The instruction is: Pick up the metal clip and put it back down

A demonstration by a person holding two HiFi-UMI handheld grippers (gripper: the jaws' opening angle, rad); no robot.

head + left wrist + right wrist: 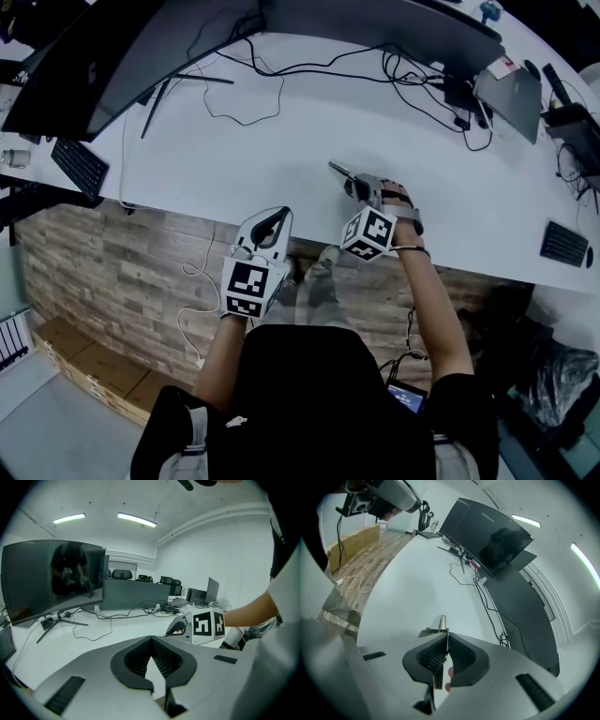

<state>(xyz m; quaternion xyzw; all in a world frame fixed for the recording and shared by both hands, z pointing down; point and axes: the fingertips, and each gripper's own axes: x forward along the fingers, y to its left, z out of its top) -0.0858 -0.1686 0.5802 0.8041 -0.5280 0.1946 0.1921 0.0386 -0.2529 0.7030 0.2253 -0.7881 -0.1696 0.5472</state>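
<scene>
The metal clip [338, 171] is a thin silver piece held just above the white table [225, 159], a little right of its middle. My right gripper [354, 184] is shut on it. In the right gripper view the clip's tip [441, 622] sticks out past the closed jaws of the right gripper [447, 634], pointing down at the tabletop. My left gripper [279, 217] hovers at the table's front edge, to the left of the right one; its jaws meet at the tip with nothing between them. The left gripper view shows that gripper [151, 640] and the right gripper's marker cube [206, 624].
A curved dark monitor [122, 56] and a second screen [375, 19] stand at the back, with black cables [281, 70] trailing across the table. A keyboard [80, 167] lies far left, a laptop [511, 94] at the back right, another keyboard [564, 244] far right.
</scene>
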